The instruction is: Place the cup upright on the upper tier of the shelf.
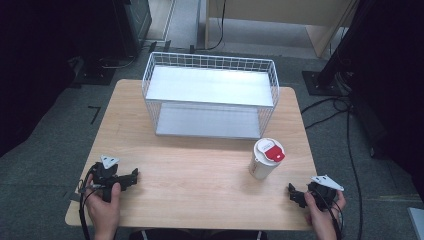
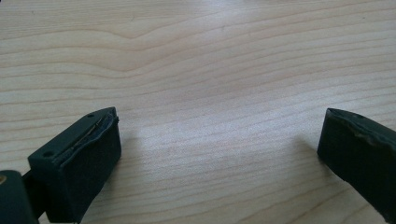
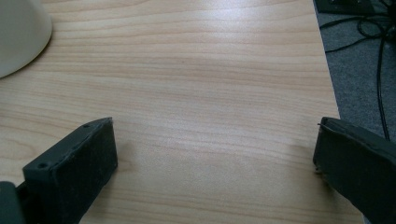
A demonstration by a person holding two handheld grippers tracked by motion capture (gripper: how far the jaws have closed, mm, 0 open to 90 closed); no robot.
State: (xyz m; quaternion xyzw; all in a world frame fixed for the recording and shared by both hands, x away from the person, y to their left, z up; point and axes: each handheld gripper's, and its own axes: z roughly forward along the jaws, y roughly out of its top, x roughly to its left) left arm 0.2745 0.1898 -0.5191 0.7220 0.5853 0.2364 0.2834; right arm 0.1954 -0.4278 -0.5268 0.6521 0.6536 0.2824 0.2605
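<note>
A white paper cup [image 1: 264,159] with a red-and-white lid stands upright on the wooden table [image 1: 200,165], right of centre; its pale base [image 3: 18,32] shows at the top left of the right gripper view. My left gripper [image 1: 131,177] rests at the table's front left, open, its jaws wide apart over bare wood [image 2: 219,126]. My right gripper [image 1: 295,192] lies at the front right near the table edge, a little in front and to the right of the cup, open with nothing between its fingers [image 3: 74,163].
A white wire basket shelf [image 1: 210,95] with two grey tiers stands at the back middle of the table. Black cables [image 1: 345,130] run over the grey floor on the right, close to the table's right edge [image 3: 327,79]. Dark stands flank the table.
</note>
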